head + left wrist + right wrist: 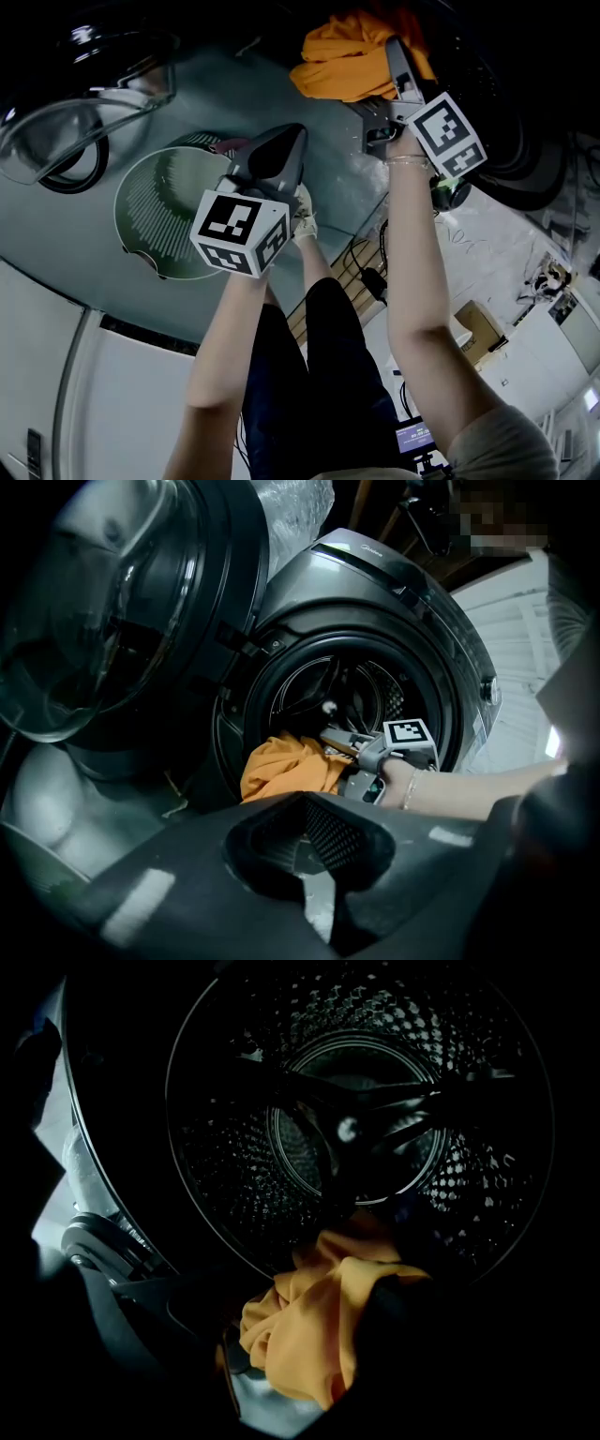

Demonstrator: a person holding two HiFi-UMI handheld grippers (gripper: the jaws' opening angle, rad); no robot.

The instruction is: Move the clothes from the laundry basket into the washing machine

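Left gripper view: left gripper (305, 803) jaws together, empty, outside the washing machine (375, 583).
Right gripper (394, 47): jaws apart around the orange garment (319, 1335) (low at the drum (234, 1147) mouth).
Advice: nudge it deeper before withdrawing.

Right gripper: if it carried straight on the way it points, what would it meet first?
The orange garment, which lies between the right gripper's parted jaws at the drum's mouth; beyond it, probably the rear wall.

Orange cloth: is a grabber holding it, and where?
Nothing looks gripped. The orange cloth lies between the right gripper's spread fingers at the drum's mouth. The left gripper is shut on nothing.
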